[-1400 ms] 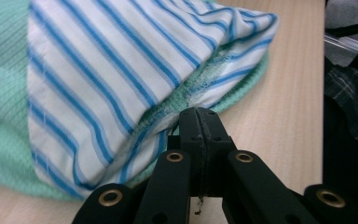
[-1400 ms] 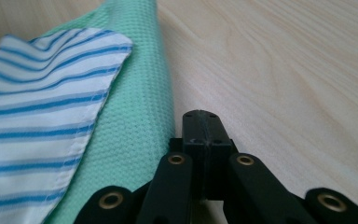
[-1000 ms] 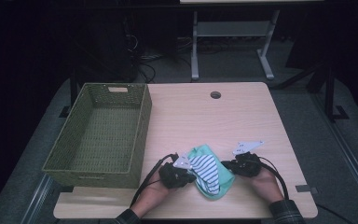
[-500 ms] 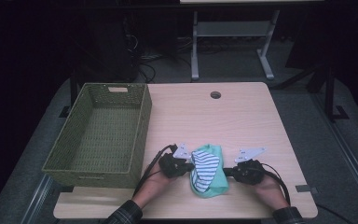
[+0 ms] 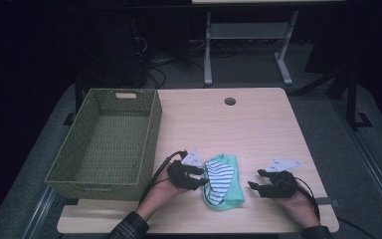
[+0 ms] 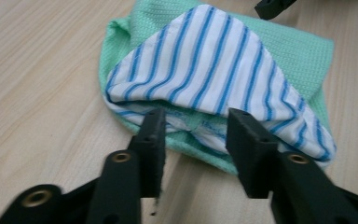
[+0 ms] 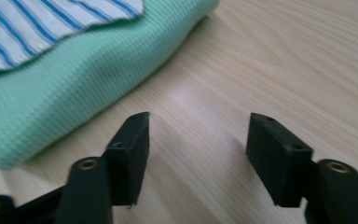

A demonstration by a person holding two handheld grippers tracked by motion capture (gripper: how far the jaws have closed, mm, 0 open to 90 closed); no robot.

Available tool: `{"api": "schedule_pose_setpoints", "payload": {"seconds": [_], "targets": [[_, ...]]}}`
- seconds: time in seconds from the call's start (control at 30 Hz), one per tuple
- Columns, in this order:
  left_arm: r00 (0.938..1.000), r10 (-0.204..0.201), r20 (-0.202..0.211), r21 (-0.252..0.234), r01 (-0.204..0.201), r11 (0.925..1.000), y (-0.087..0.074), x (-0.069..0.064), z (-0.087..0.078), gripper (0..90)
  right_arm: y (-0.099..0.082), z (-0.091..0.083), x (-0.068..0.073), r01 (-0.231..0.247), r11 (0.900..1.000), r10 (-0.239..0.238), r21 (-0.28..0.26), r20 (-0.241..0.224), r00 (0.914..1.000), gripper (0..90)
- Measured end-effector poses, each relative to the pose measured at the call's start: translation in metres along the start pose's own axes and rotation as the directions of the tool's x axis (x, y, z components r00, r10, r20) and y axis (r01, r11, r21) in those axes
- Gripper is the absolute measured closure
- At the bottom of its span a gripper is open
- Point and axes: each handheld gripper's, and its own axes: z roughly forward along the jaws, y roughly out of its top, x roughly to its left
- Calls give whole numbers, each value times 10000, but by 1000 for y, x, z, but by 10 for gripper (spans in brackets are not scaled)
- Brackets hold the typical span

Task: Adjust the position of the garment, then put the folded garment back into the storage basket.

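A folded mint-green cloth [image 5: 227, 200] lies on the wooden table [image 5: 219, 124] near its front edge, with a blue-and-white striped cloth [image 5: 220, 178] folded on top. My left gripper [image 5: 202, 175] sits at the bundle's left edge. In the left gripper view its jaws have just been opening, and the left gripper [image 6: 196, 135] stands open with the striped cloth's [image 6: 205, 60] hem at the tips, not pinched. My right gripper [image 5: 254, 185] is off to the right of the bundle. Its jaws have also just been opening, and the right gripper [image 7: 198, 140] is open over bare wood, the green cloth [image 7: 74, 79] beside it.
A green woven basket [image 5: 151, 134] stands on the left of the table, its inside bare. A round cable hole [image 5: 230, 101] is at the table's far side. A metal stand [image 5: 246, 40] and cables are on the floor beyond.
Both grippers were shut on the cloth bundle and have let go of it. The bundle now lies flat on the table. The right gripper has drawn away to the right.
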Motion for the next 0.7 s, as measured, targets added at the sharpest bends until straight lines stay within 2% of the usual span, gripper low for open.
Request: {"api": "schedule_pose_setpoints", "payload": {"seconds": [0.1, 0.27, 0.3, 0.33, 0.47, 0.7], "targets": [[9996, 214, 170, 34, -215, 9998, 5, -1, -3, 454, -5, 0, -2, 83, 10000, -81, -51, 340, 9994, 281], [9970, 722, 289, 151, -727, 9972, 16, 0, -8, 371, -8, 2, -5, 0, 9998, 5, -208, 243, 9997, 191], [9967, 750, 313, 180, -756, 9970, 17, 0, -8, 359, -8, 2, -5, -4, 9998, 9, -188, 257, 9997, 187], [9947, 972, 339, 264, -981, 9948, 20, 0, -8, 353, -8, 2, -5, -14, 9998, 19, -188, 264, 9997, 184], [9913, 1137, 659, 375, -1163, 9925, 28, -1, -4, 288, -8, 2, -4, -92, 9998, 97, -156, 325, 9994, 174], [9813, 1716, 867, 1026, -1801, 9783, 39, 0, 8, 179, -8, 2, -5, -120, 9998, 125, -149, 343, 9993, 169]]}}
